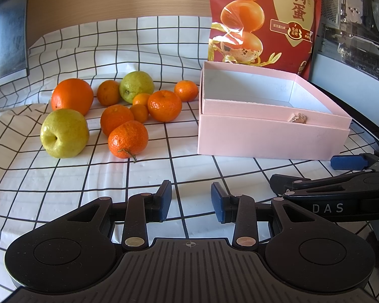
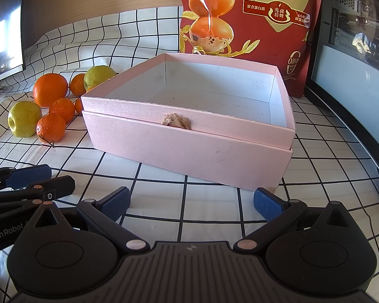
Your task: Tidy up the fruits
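While both hands idle low over my desk, its white cloth (image 1: 63, 189) ruled in black squares rumples up against a wooden wall. I read "DAS" on the right gripper (image 2: 192, 202) and "GenRobot" on the left gripper (image 1: 190, 200); both jaws spread, pinching nothing. Oranges (image 1: 72, 96) and pears (image 1: 64, 136) cluster left of the pink box (image 2: 189, 149), apart from it. A red bag (image 1: 262, 17) with Chinese writing stands behind.

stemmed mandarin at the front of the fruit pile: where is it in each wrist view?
Left wrist: stemmed mandarin sits left of centre, right of the near green pear, well left of the pink box.
Right wrist: same mandarin at the left edge, between the pear and the box.
Shared landmark: the tuft on the box's front rim.
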{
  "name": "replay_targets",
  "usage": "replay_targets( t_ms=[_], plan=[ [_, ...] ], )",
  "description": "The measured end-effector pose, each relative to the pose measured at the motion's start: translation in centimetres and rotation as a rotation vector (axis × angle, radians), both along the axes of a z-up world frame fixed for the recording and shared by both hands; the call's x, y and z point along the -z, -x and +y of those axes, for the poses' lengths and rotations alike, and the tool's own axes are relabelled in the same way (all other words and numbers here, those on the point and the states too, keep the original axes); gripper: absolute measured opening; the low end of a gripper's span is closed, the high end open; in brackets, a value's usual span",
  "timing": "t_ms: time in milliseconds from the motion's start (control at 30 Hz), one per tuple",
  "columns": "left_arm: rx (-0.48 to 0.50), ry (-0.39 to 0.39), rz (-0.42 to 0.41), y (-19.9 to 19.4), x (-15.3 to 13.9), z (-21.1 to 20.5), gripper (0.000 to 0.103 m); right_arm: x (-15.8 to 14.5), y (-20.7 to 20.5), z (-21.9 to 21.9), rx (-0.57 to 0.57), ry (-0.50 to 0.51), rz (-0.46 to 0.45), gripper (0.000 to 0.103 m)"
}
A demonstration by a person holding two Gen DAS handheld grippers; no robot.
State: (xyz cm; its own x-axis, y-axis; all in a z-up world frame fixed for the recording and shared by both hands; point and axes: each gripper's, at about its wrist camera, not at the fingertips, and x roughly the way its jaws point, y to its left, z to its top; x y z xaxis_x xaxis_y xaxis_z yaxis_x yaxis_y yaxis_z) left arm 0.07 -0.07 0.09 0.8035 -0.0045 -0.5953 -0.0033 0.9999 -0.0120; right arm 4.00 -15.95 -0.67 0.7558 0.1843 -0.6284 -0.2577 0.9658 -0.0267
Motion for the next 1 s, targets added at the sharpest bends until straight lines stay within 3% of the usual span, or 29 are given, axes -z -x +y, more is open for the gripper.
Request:
replay_targets(
  t_ms=[233, 400, 500, 600, 700, 800, 867, 1000],
  plan=[
    [0.001, -0.01, 0.001, 0.1, 0.0, 0.0, 0.04, 0.3, 0.1, 0.0, -0.003, 0.001, 0.003, 0.103],
    [0.055, -0.01, 0.031, -0.1, -0.4, 0.5, 0.039, -0.3, -1.1, 0.3, 0.003, 0.025, 0.092, 0.103],
    [0.1, 0.069, 0.067, -0.4, -1.8, 2.0, 0.039, -0.9, -1.4, 0.4, 0.022, 0.04, 0.178, 0.103],
    [0.116, 0.106, 0.071, -0.2, -3.1, 3.7, 0.039, -0.8, -0.7, 0.6, 0.044, 0.044, 0.179, 0.103],
    [0.166, 0.21, 0.115, 0.0, -4.2, 6.8, 0.039, -0.8, -0.4, 0.7, 0.079, 0.044, 0.178, 0.103],
    [0.104, 0.264, 0.114, 1.1, -5.2, 10.9, 0.038, -1.1, -0.6, 1.4, 0.091, 0.052, 0.216, 0.103],
    [0.045, 0.257, 0.09, 1.9, -5.8, 13.3, 0.038, -1.5, 0.0, 2.5, 0.07, 0.052, 0.222, 0.094],
    [-0.101, 0.243, 0.09, 2.5, -6.5, 18.9, 0.037, -3.1, 2.3, 6.7, -0.01, 0.076, 0.136, 0.094]
  ],
)
